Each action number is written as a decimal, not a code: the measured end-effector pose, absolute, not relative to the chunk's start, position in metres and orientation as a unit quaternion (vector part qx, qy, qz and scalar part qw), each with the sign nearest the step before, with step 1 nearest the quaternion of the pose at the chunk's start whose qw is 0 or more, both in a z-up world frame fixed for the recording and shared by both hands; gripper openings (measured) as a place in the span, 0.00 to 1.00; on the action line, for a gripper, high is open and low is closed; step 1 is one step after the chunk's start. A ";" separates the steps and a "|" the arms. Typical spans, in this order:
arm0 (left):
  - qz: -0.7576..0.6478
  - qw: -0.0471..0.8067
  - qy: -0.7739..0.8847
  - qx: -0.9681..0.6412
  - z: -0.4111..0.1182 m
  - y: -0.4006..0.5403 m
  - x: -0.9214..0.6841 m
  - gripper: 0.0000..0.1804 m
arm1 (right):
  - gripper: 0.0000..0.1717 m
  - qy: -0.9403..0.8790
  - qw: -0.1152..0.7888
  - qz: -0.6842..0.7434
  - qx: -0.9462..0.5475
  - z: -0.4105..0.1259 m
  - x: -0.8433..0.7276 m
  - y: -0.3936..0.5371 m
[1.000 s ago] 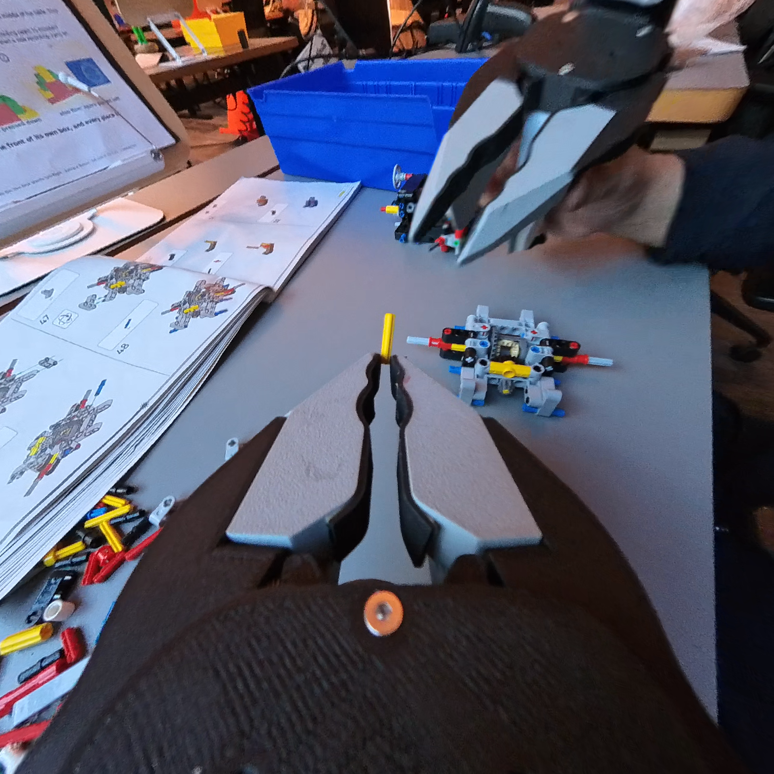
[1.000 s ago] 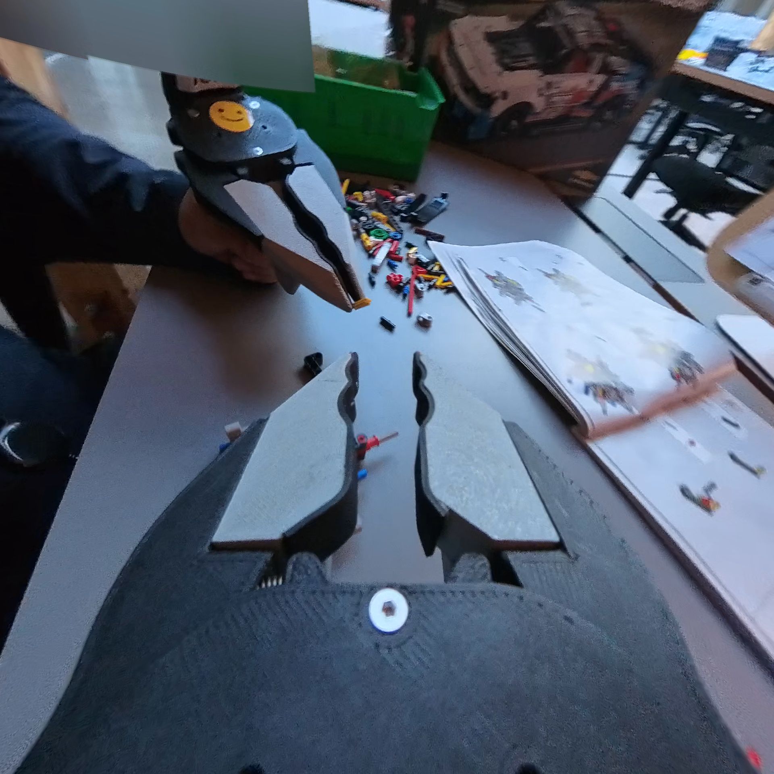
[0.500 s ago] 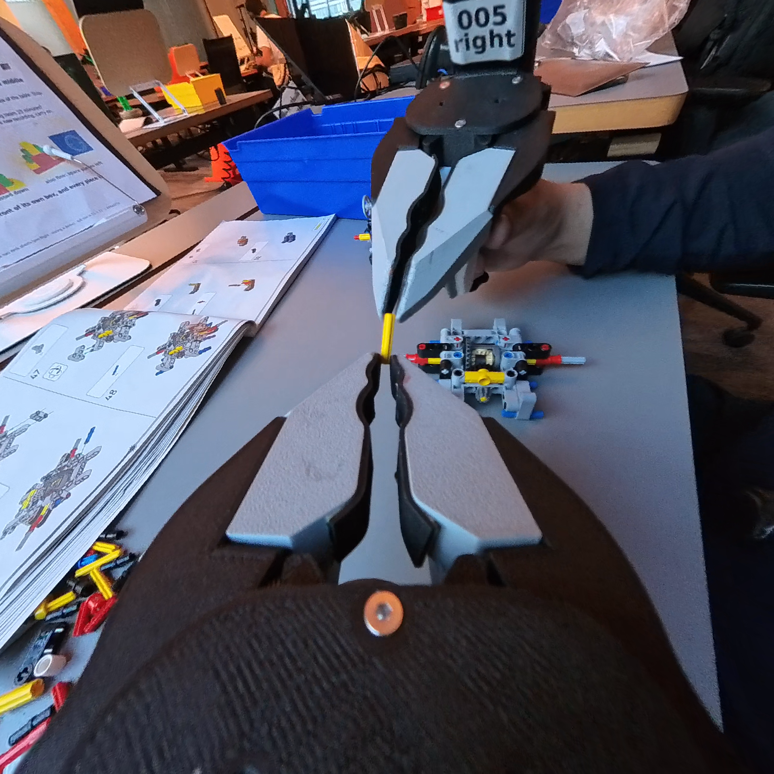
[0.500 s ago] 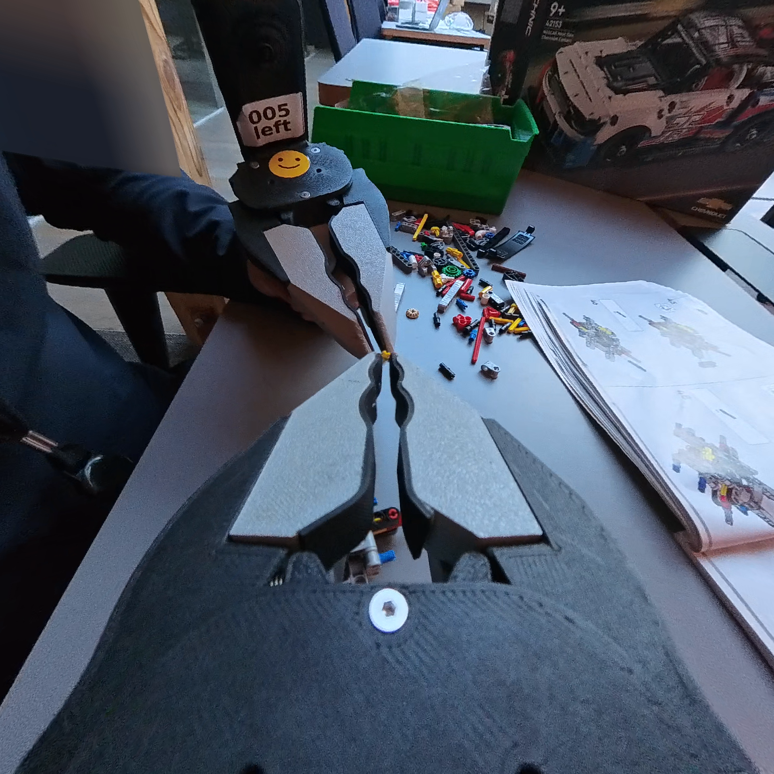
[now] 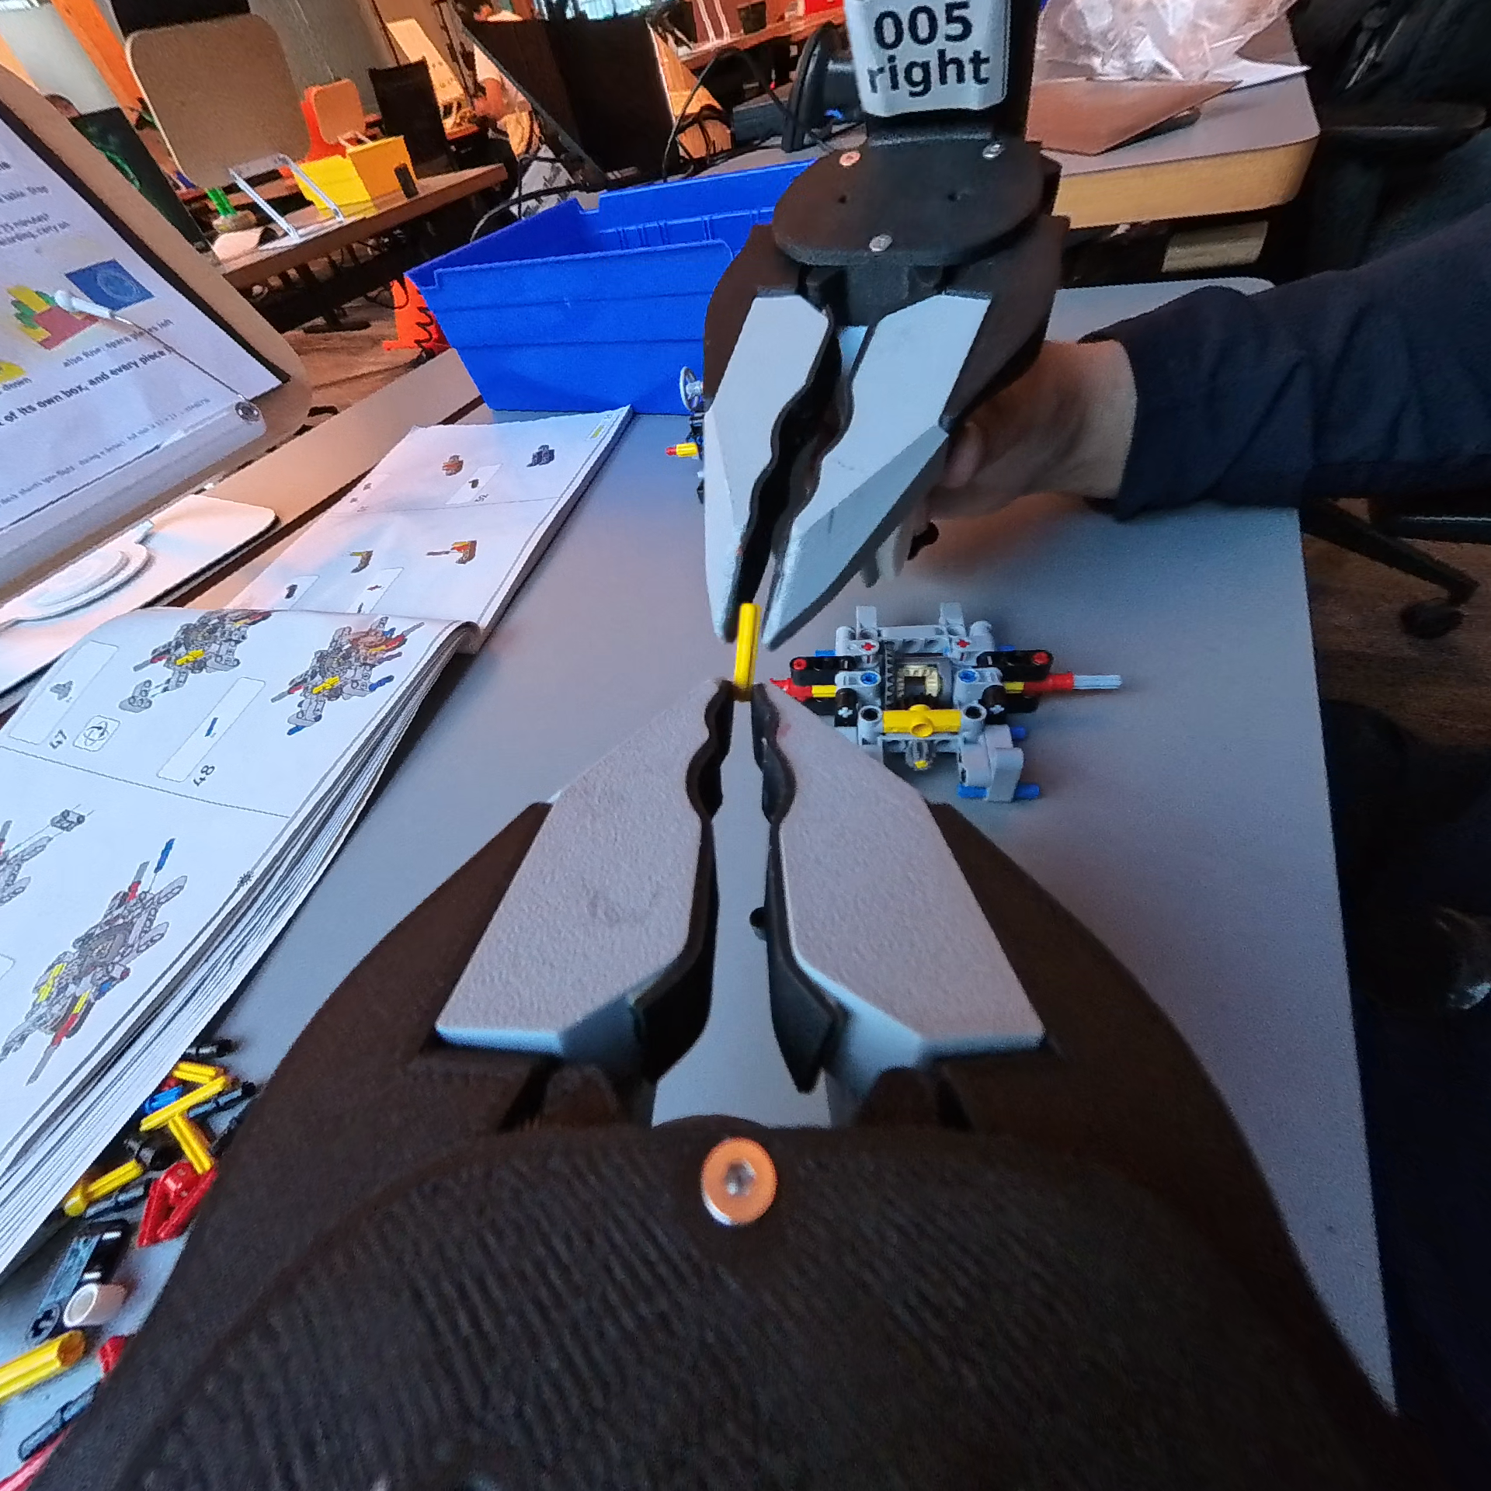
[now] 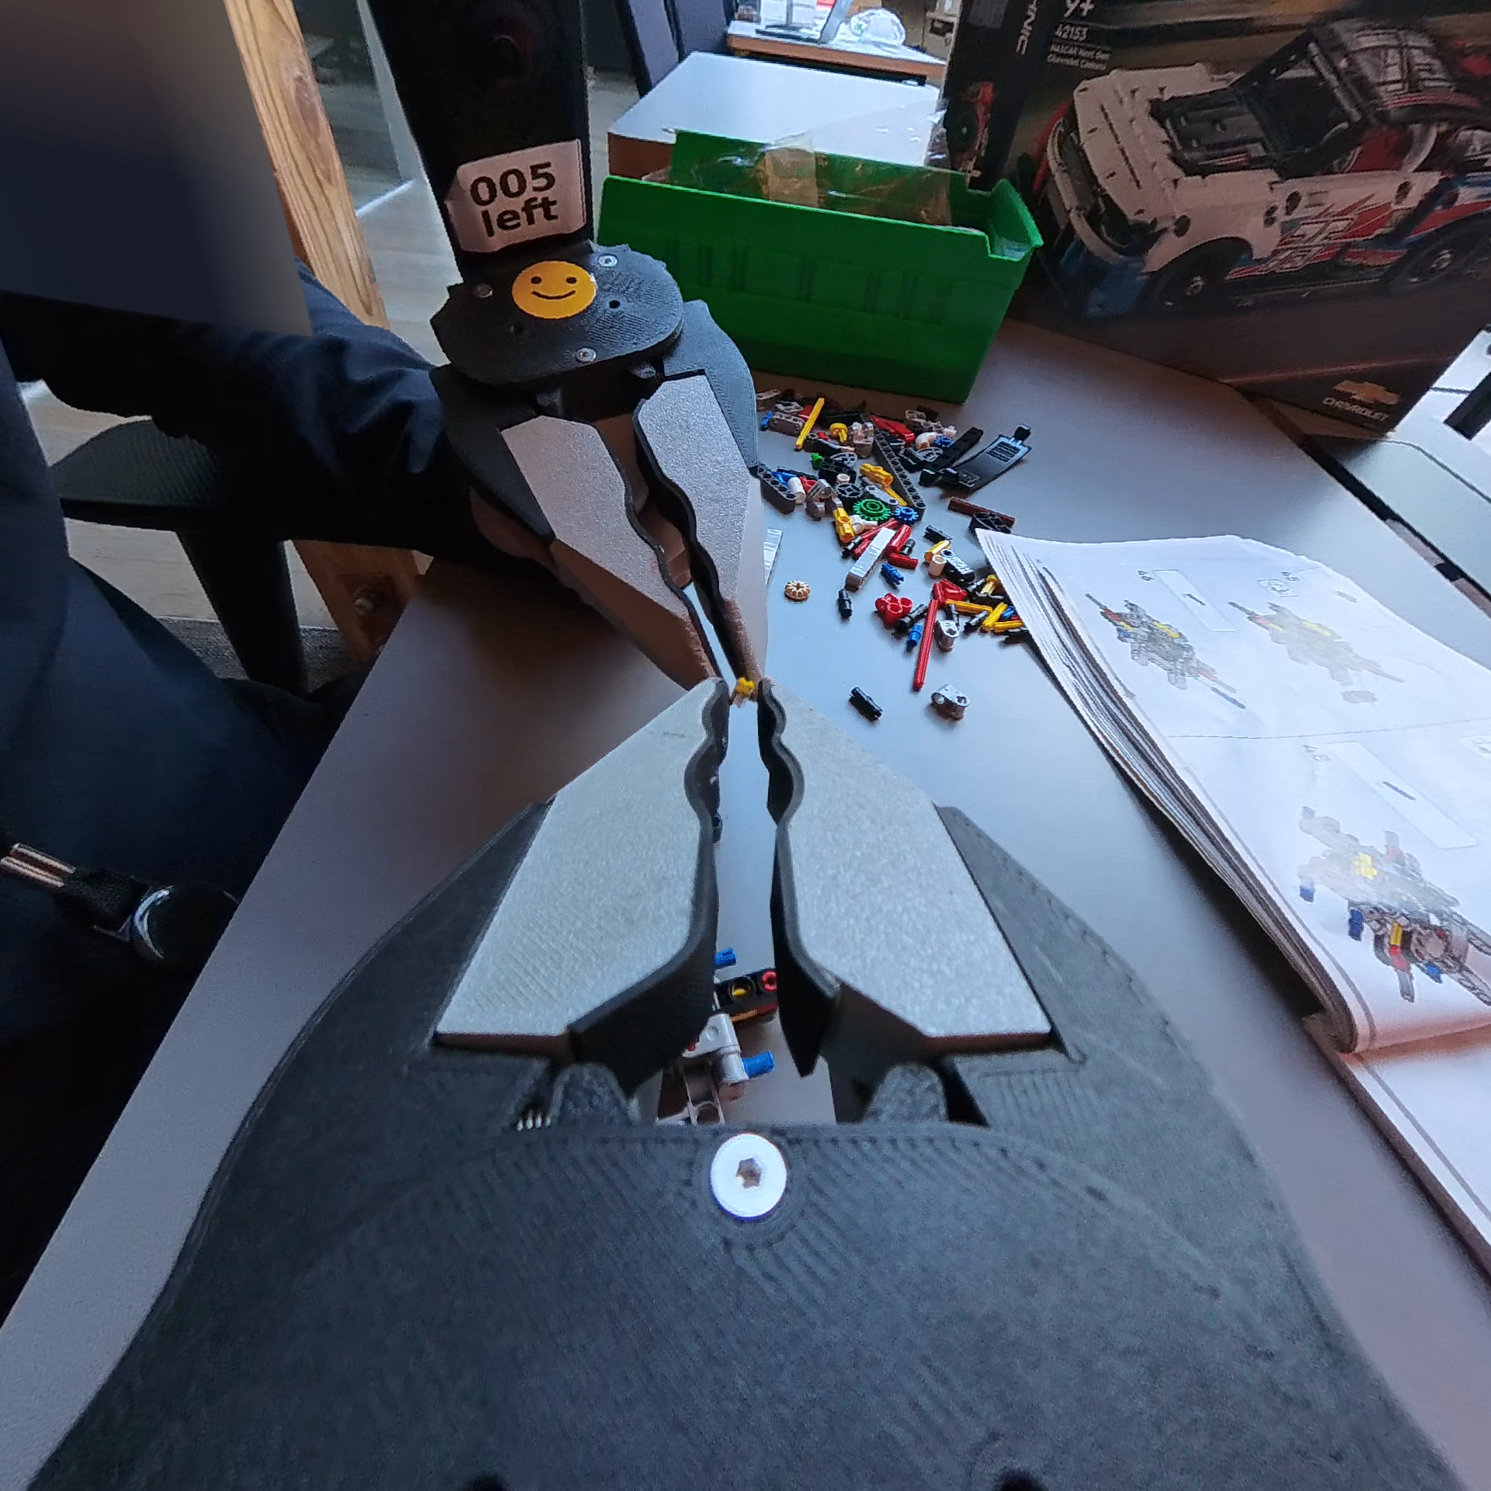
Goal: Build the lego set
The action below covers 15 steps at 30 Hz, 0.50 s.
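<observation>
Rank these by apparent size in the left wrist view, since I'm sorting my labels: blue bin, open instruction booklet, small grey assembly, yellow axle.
1. open instruction booklet, though nearness to the camera inflates it
2. blue bin
3. small grey assembly
4. yellow axle

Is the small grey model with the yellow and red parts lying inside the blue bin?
No, the grey model lies on the bare grey table, well in front of the blue bin.

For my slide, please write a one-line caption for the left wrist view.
Two hand-held grippers, left and right, both pinch one yellow axle above a grey table.
</observation>
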<state>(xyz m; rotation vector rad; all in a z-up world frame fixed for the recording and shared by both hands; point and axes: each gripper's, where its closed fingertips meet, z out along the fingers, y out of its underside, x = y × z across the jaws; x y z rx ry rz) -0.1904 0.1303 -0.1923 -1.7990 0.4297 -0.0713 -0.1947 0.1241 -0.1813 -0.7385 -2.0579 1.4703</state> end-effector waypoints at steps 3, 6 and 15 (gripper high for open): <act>-0.023 0.597 0.191 -0.778 -0.194 0.131 -0.189 0.01 | 0.01 -0.758 0.251 0.537 -0.273 -0.185 -0.196 0.123; -0.022 0.596 0.191 -0.780 -0.195 0.131 -0.189 0.01 | 0.01 -0.755 0.253 0.540 -0.274 -0.186 -0.196 0.123; -0.026 0.594 0.188 -0.782 -0.195 0.132 -0.190 0.01 | 0.01 -0.756 0.257 0.536 -0.275 -0.187 -0.197 0.123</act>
